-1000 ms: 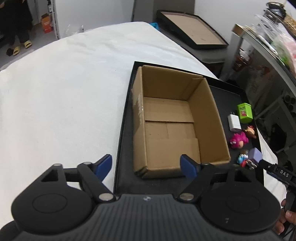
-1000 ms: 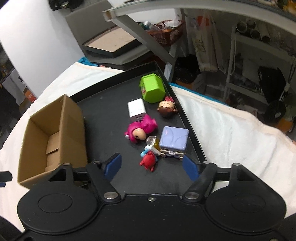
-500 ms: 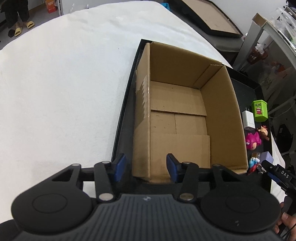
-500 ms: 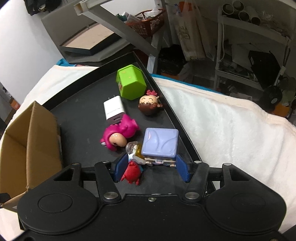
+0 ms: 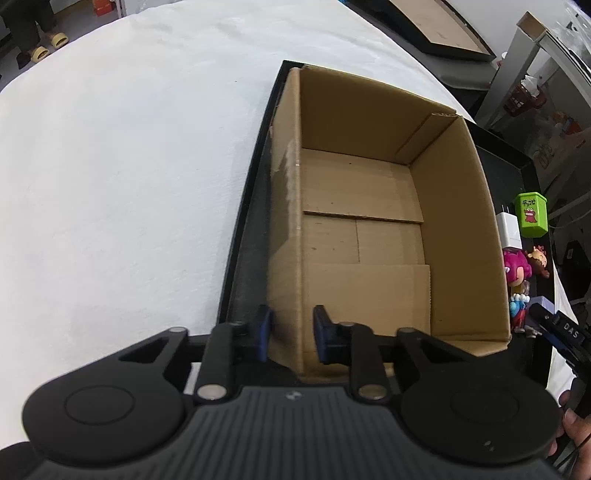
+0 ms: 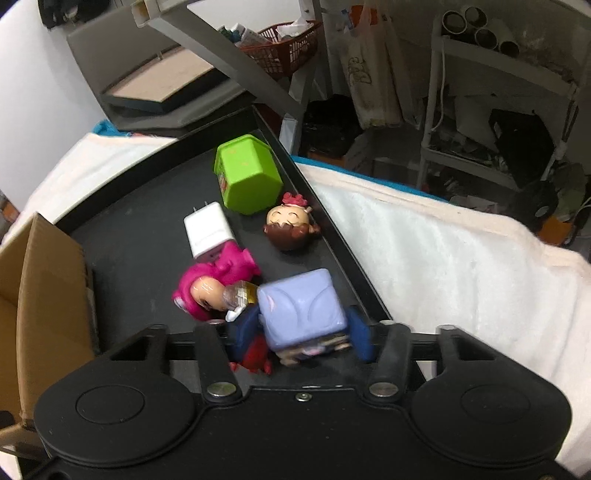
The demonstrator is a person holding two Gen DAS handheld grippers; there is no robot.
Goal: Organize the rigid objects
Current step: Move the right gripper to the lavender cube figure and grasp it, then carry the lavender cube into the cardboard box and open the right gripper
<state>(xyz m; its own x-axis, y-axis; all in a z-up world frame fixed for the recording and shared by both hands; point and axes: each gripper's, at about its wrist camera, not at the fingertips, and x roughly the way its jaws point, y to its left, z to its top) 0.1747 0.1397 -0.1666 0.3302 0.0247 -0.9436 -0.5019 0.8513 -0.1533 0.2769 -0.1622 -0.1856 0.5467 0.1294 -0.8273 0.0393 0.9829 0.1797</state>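
Observation:
An open cardboard box stands empty on the left part of a black tray. My left gripper straddles the box's near-left wall, its jaws closing with both blue pads against the cardboard. Right of the box lie a green hexagonal pot, a white charger, a pink figure, a brown-haired doll head and a small red figure. My right gripper is closing on a lilac cube toy, pads touching both its sides; the cube sits tilted.
The tray's raised right rim runs close beside the cube. White cloth covers the table around the tray. Past the table's far edge are a grey frame, cluttered shelves and a second tray.
Both grippers came down and forward. The left one closed around the box's near-left wall. The right one closed around the lilac cube, which now sits tilted.

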